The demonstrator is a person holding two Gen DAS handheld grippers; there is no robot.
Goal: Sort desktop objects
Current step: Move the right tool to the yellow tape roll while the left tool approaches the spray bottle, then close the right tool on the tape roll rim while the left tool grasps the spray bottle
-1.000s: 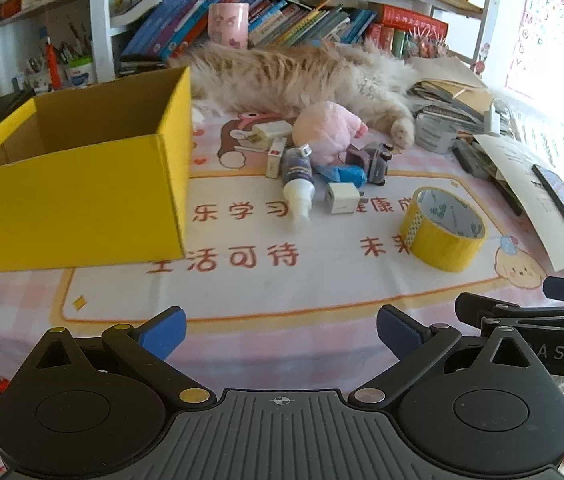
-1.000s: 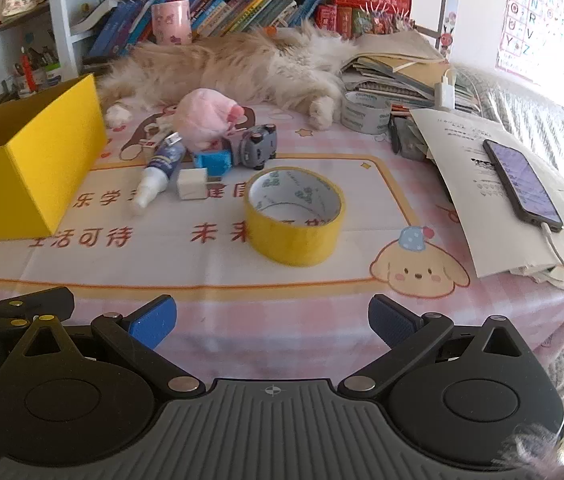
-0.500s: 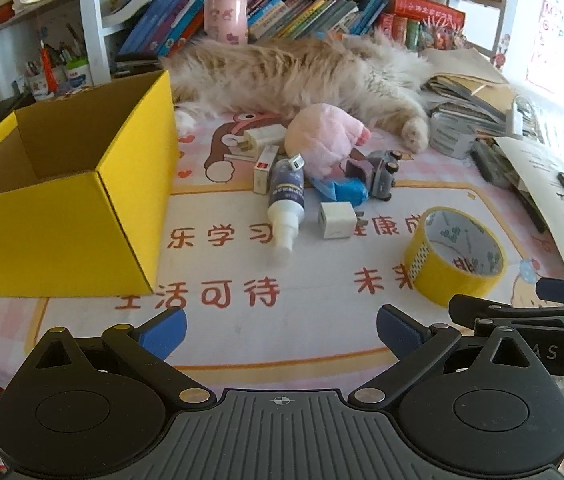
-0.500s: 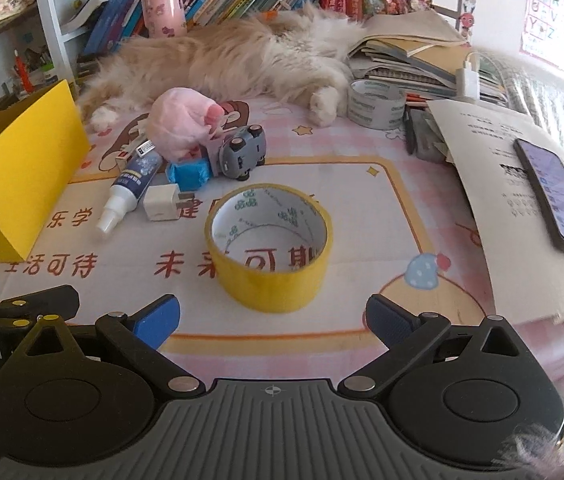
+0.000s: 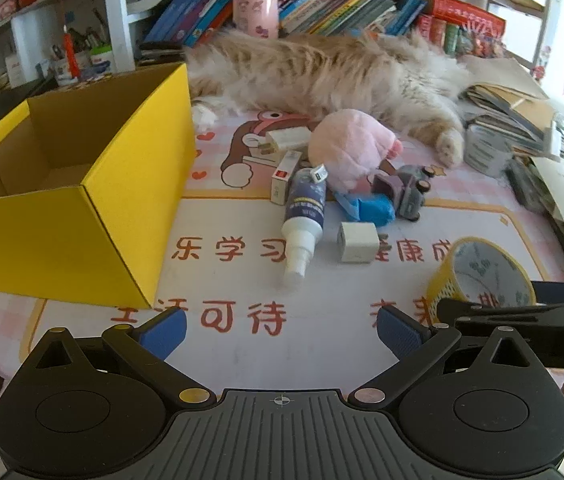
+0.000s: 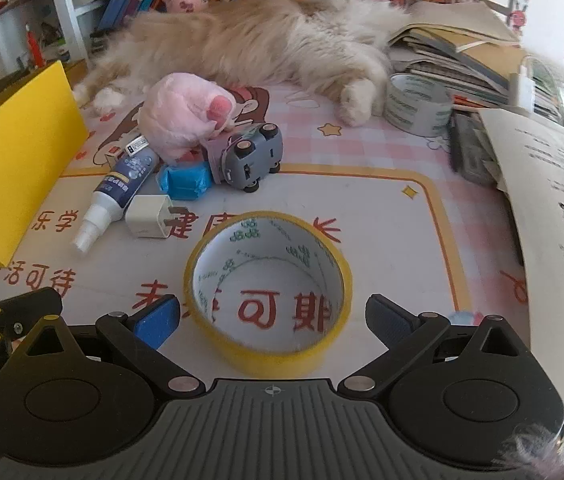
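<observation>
Right gripper (image 6: 272,320), jaws spread wide, is shown with its blue pads on either side of the yellow tape roll (image 6: 268,292), not touching it. The roll lies flat on the printed desk mat (image 6: 394,220), its hollow axis pointing upward. The left gripper (image 5: 280,330) is likewise held apart above bare mat. Beyond the roll, a white charger plug (image 6: 148,216) is seen with prongs directed rightward, and a spray bottle (image 6: 120,190) lies on its side, nozzle toward the camera. A blue packet (image 6: 184,180), grey toy car (image 6: 248,156) and pink plush (image 6: 186,118) are clustered behind. The open yellow box (image 5: 78,184) stands at left; a cat (image 6: 262,40) lies along the back.
</observation>
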